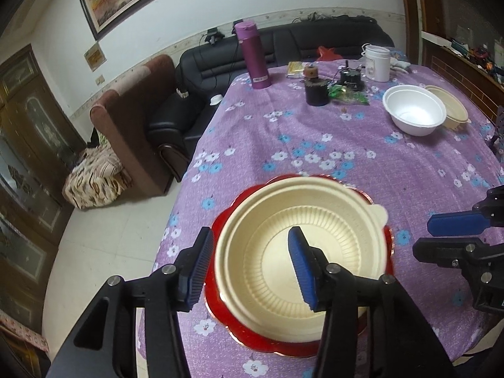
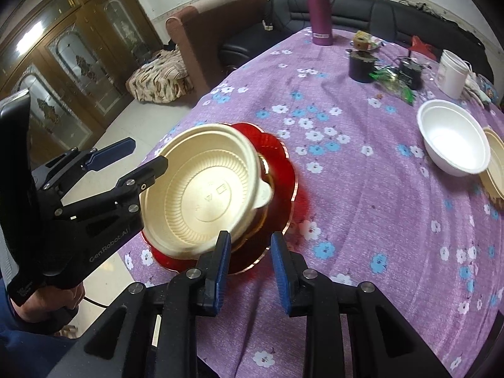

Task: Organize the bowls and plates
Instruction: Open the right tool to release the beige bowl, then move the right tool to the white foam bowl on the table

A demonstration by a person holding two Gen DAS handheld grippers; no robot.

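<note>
**Cream plastic bowl over a red plate, left gripper straddling its rim**

On a table covered in a purple floral tablecloth (image 1: 315, 132), a cream ribbed plastic bowl (image 1: 302, 245) sits tilted over a red scalloped plate (image 2: 283, 163) near the table's front-left edge. The left gripper (image 1: 252, 264) has its fingers spread apart, one blue pad outside the bowl's left wall and the other inside the bowl, so the rim lies between them. Whether either pad touches the wall cannot be told; the jaws look too wide to be clamping. The right gripper (image 2: 250, 264) hovers just beside the plate's near edge, its fingers apart and holding nothing.

Far across the table to the right, a white foam bowl (image 1: 414, 110) stands touching a second cream bowl (image 1: 453, 107). Behind them are a purple thermos (image 1: 253, 55), a white jar (image 1: 378, 61) and small clutter.

The cream bowl looks thin, very light and somewhat flexible, likely a disposable container. A pinch on the rim wall should lift it easily, though a hard squeeze could buckle it, and the smooth plastic may slip. The small tab (image 1: 379, 214) on its rim offers another hold. The red plate appears glossy and stiffer, possibly fragile, and lies flat, so its edge would be harder to catch.
</note>
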